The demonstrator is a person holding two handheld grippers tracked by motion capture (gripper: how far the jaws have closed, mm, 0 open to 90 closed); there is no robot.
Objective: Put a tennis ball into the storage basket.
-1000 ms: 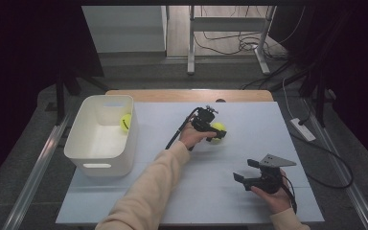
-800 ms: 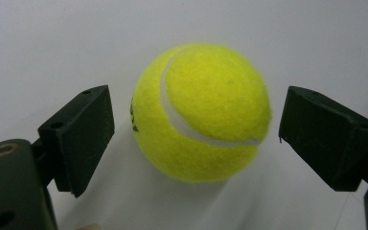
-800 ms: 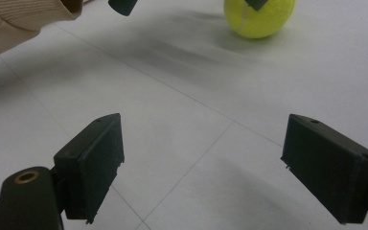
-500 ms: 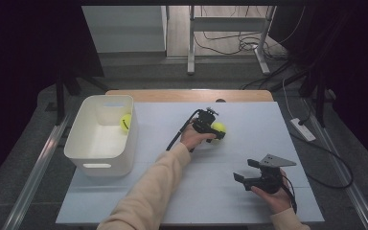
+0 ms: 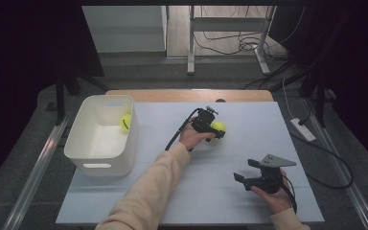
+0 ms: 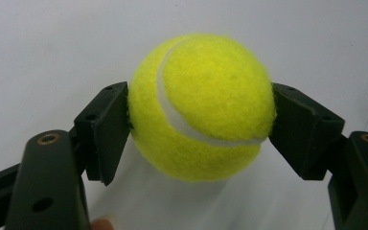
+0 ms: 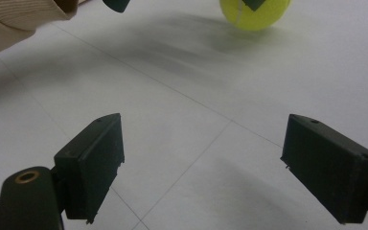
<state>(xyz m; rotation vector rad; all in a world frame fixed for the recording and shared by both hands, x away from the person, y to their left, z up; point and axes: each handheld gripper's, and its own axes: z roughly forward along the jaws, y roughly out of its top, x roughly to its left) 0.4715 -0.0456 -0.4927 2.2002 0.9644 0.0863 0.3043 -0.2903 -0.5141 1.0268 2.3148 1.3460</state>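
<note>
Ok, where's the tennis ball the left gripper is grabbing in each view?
High view: the tennis ball sits mid-table at the left gripper's tip.
Left gripper view: it is central, pressed between both fingers.
Right gripper view: it is at the top edge, right of centre.
Shared landmark: the white table.

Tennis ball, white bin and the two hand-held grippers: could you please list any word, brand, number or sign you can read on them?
None: no readable text in any view.
Tennis ball in the left hand-held gripper: white seam only, no brand print facing the camera.
White bin: plain.
Right hand-held gripper: plain black.
</note>
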